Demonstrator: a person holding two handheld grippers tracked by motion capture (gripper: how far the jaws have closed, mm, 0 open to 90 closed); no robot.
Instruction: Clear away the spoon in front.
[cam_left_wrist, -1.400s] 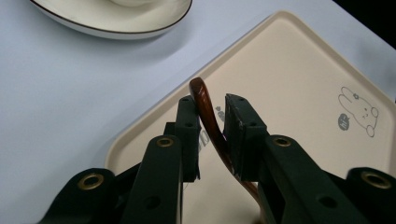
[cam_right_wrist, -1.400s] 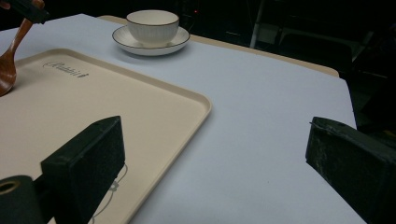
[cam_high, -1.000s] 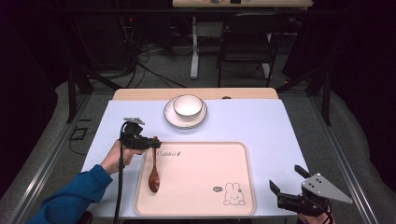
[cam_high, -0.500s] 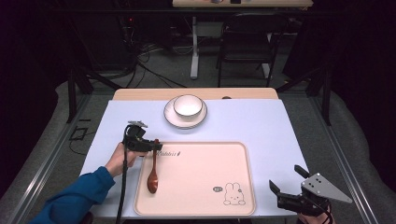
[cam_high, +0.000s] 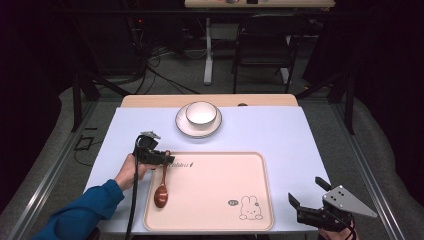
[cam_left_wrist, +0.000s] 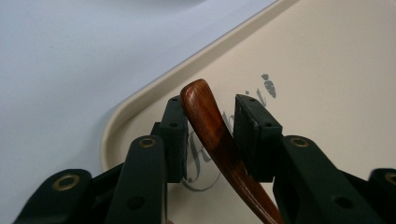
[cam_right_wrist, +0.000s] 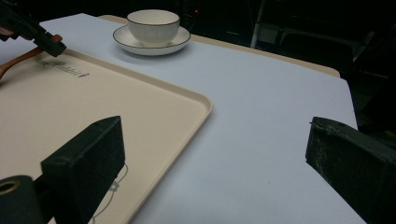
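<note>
Left tool was seen at the near-left corner of the tray, with the wooden spoon's handle tip sitting between its jaws. In the left gripper view the spoon leaned against the left pad; a clear gap was visible to the right pad. So the handle was no longer pinched: the jaws had just been opening around it and stood slightly apart, the handle loose between them.

Key relation: the spoon's long axis ran from the left tool back toward the person, handle tip at the jaws, bowl at the far end from the jaws, nearer the tray's front edge. The bowl end lay on the tray surface; the handle was angled up to the tool. A straight retreat along the tool's own axis, away from the spoon, was judged enough to clear the handle; a sideways exit risked dragging it.

Left tool was the one at the spoon. Right tool was held well apart, off the tray's opposite front corner, jaws wide apart with nothing between them.

Spoon: dark reddish-brown, glossy, slim curved handle with a rounded tip, oval bowl.

Beyond the left tool, a white cup on a saucer stood on the table, untouched.
</note>
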